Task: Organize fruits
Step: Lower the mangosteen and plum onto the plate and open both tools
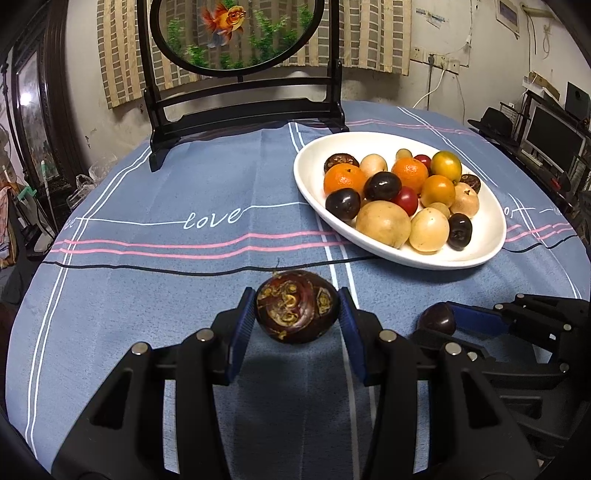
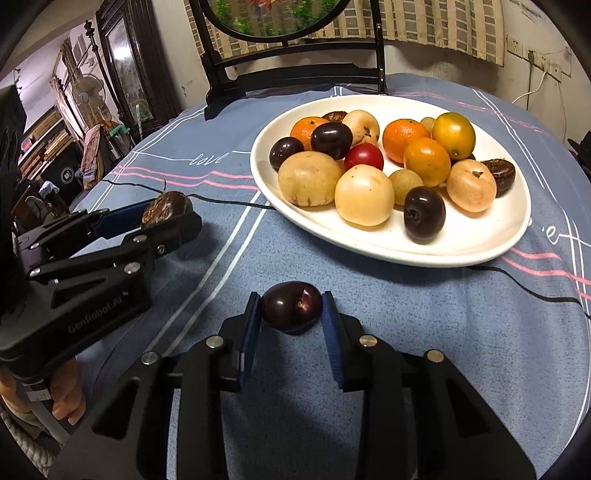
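While my left gripper (image 1: 296, 308) hovers low over the counter (image 1: 147, 280), its blue fingers (image 1: 242, 321) are closed partway and press on both sides of a mottled dark-brown fruit (image 1: 296, 307) with yellowish scars, which sits just above the cloth. My right gripper (image 2: 291, 314) is closed on a small dark-purple plum (image 2: 291, 312); its blue fingers (image 2: 332, 325) have narrowed to the plum's width, one pad against each side, the plum low over the cloth. From the right wrist view I read "GenRobot.AI" in pale letters on the black body of my left gripper, and my hand (image 2: 68, 398) shows beneath it.

Just beside each other, both grippers point toward the white oval plate (image 1: 314, 158), which lies farther off on the counter and to the right. It carries the sorted fruit: two orange mandarins (image 1: 343, 179), several dark plums, a red cherry tomato (image 1: 405, 199), pale tan round fruits, yellow-orange ones and brown mottled ones, all touching in a loose heap.

A blue tablecloth (image 1: 110, 325) with white, pink and black stripes covers the counter, and the word "love" (image 1: 212, 218) is written on it in white script. Behind the plate stands a dark wooden frame holding a round goldfish panel (image 1: 236, 33).
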Demonstrator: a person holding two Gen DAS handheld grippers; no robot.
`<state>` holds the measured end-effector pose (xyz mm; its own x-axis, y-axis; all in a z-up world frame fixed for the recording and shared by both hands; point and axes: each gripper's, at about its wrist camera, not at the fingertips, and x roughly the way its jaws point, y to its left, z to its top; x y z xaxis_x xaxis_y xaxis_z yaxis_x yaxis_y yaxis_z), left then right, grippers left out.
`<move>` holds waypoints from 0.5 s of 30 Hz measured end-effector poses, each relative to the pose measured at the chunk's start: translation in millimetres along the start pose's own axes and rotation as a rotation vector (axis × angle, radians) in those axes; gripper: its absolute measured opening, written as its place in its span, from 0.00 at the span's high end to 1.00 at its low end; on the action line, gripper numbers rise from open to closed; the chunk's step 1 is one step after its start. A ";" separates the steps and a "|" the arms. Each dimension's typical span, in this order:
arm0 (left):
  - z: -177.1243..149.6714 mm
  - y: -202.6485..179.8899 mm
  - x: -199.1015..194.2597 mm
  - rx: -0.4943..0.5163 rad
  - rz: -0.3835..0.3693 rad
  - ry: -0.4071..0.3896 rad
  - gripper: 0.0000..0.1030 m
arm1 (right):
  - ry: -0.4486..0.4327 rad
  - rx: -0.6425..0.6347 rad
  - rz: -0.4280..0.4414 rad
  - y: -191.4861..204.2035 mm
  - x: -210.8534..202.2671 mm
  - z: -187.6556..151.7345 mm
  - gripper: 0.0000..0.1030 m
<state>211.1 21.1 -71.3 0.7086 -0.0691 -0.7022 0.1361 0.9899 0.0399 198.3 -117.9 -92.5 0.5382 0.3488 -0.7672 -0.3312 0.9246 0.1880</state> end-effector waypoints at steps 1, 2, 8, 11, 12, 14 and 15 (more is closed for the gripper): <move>0.0 0.4 0.2 -0.002 -0.002 0.001 0.56 | -0.002 0.000 0.000 0.4 0.1 -0.5 0.67; 0.2 0.8 0.0 -0.003 -0.004 0.000 0.56 | -0.004 0.000 -0.001 0.2 -0.4 -1.1 0.67; -0.1 -1.0 -3.9 0.004 0.001 -0.020 0.56 | -0.024 0.027 0.007 -4.5 -9.2 -2.6 0.68; 0.7 -4.6 -5.4 0.012 0.001 -0.024 0.56 | -0.078 0.051 0.007 -12.5 -29.3 -2.5 0.68; 1.5 -7.3 -6.4 0.022 0.007 -0.030 0.56 | -0.103 0.057 0.001 -15.5 -37.4 -2.2 0.68; 5.0 -13.5 -11.0 0.040 0.028 -0.055 0.56 | -0.161 0.081 -0.014 -24.9 -55.5 -0.8 0.68; 6.9 -15.4 -12.6 0.044 0.030 -0.063 0.56 | -0.181 0.097 -0.021 -29.1 -61.9 -0.3 0.68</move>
<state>204.8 5.9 -58.2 0.7546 -0.0482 -0.6544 0.1433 0.9853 0.0926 174.4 -166.4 -50.7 0.6777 0.3433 -0.6503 -0.2470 0.9392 0.2384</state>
